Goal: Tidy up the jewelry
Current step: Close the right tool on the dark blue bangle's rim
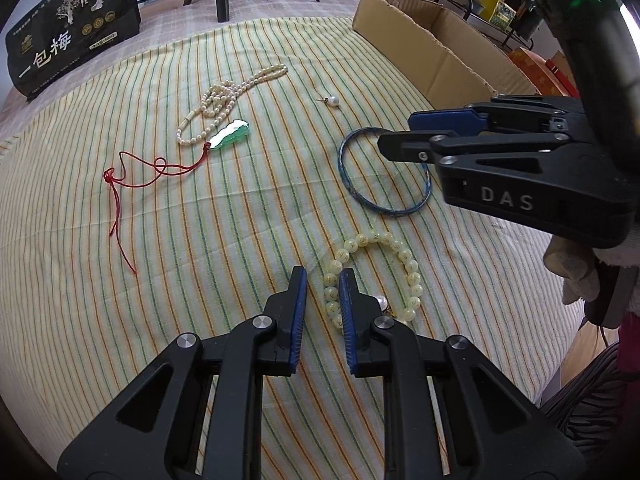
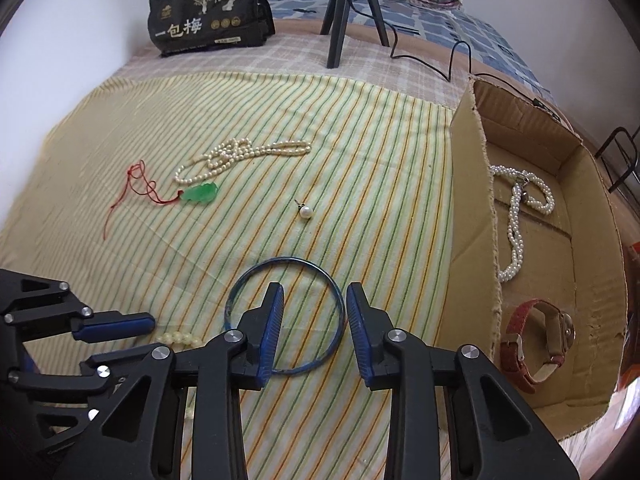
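Note:
Jewelry lies on a striped cloth (image 1: 120,320). My left gripper (image 1: 323,276) is open, its right finger over the left side of a pale yellow bead bracelet (image 1: 404,256). My right gripper (image 2: 315,292) is open, its jaws straddling the right rim of a blue bangle (image 2: 338,300), also seen in the left wrist view (image 1: 348,184). A pearl necklace (image 1: 224,100), a green pendant on red cord (image 1: 230,134) and a pearl earring (image 1: 333,101) lie farther off. A cardboard box (image 2: 472,208) at right holds a pearl strand (image 2: 514,224) and a red-strap watch (image 2: 536,344).
A black snack bag (image 2: 208,16) stands at the back left. A black tripod (image 2: 340,12) with a cable stands at the back. A second pearl earring (image 1: 382,302) lies by the bead bracelet. Pillows and a blue quilt lie beyond.

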`<state>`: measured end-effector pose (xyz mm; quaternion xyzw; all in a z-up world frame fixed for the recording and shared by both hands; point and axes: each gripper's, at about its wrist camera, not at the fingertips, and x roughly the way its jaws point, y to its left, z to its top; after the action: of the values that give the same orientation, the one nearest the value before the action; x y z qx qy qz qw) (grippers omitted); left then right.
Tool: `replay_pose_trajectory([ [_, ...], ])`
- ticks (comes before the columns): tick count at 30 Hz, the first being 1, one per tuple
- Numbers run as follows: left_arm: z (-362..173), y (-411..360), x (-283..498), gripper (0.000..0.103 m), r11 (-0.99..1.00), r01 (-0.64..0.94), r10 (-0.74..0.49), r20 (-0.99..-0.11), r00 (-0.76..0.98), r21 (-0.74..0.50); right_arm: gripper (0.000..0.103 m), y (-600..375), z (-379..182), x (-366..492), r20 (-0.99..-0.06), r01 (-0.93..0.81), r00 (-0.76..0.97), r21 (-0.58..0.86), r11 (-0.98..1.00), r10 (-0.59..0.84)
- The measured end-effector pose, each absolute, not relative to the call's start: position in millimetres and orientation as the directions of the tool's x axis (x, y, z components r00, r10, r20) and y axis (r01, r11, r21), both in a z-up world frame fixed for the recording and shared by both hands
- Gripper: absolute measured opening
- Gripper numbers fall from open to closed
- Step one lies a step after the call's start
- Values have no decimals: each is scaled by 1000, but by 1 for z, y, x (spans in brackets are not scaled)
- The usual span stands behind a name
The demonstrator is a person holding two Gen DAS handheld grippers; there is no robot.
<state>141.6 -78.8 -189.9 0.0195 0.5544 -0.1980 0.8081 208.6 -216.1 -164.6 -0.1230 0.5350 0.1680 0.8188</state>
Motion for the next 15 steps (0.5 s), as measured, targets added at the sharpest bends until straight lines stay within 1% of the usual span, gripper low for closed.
replay_pose_trajectory([
  [6,-191,-81,142,15,919,352,-294,-906,305,-179,29,-210,-177,213,-925,-420,367,-71,905,98],
  [15,-196,-87,141,15,916,377,-266,-909,319,-136,29,-205,-182,220,-926,-419,363,-61,906,106],
])
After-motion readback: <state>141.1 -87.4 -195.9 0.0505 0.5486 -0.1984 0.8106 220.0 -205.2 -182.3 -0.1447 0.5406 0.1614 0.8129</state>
